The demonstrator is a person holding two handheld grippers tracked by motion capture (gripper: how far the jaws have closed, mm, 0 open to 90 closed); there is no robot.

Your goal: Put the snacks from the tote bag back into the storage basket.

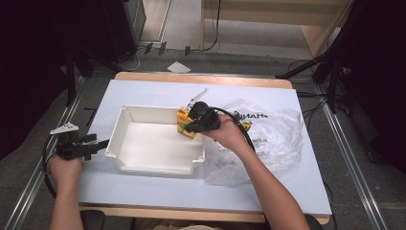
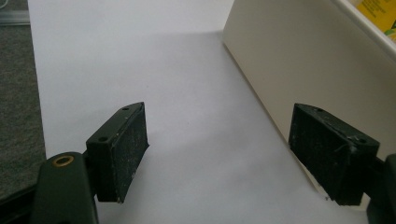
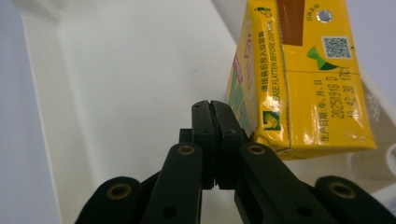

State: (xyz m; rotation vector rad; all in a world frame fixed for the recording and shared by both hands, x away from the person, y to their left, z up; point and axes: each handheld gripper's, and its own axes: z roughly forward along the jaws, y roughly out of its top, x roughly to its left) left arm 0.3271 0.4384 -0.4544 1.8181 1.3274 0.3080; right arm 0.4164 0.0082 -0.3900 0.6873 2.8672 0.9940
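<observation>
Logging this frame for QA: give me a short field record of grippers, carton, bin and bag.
left gripper: open, nothing between the pads, beside the bin's outer wall
right gripper: shut, empty, over the bin
drink carton: yellow, just beside the right gripper's tips, at the bin's right wall
bin: white, open-topped, on the table
plastic bag: clear, crumpled, right of the bin

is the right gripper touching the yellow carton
Cannot tell. In the right gripper view the right gripper is shut on nothing, right beside the carton; no clear gap or contact shows.
</observation>
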